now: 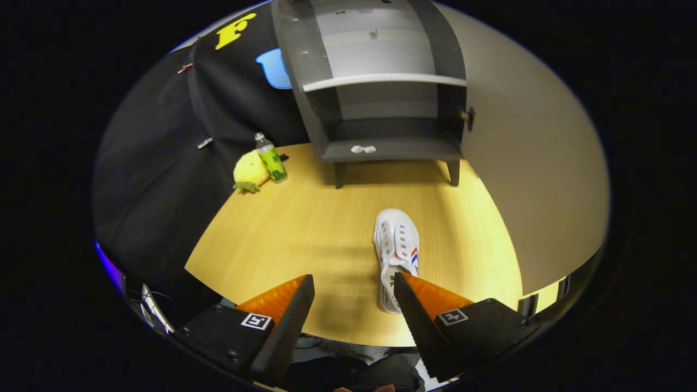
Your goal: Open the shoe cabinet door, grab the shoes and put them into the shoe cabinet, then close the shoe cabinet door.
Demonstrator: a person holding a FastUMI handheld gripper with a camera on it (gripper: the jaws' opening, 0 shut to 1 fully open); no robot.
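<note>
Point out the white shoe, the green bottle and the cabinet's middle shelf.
white shoe (396, 239): gripper view, on its laced upper.
green bottle (271, 159): gripper view, on its green body.
middle shelf (384, 80): gripper view, on its pale front edge.

gripper (354, 286): two wedge fingers (288, 321), each tapering to a point. inner faces black with a fine woven, carbon-like texture; outer/top faces translucent orange plastic. behind each finger sits a matte black block base, and each base carries a small square black-and-white fiducial tag (256, 321) just back of the orange. left base has a round screw head near its lower corner. fingers set well apart.
</note>
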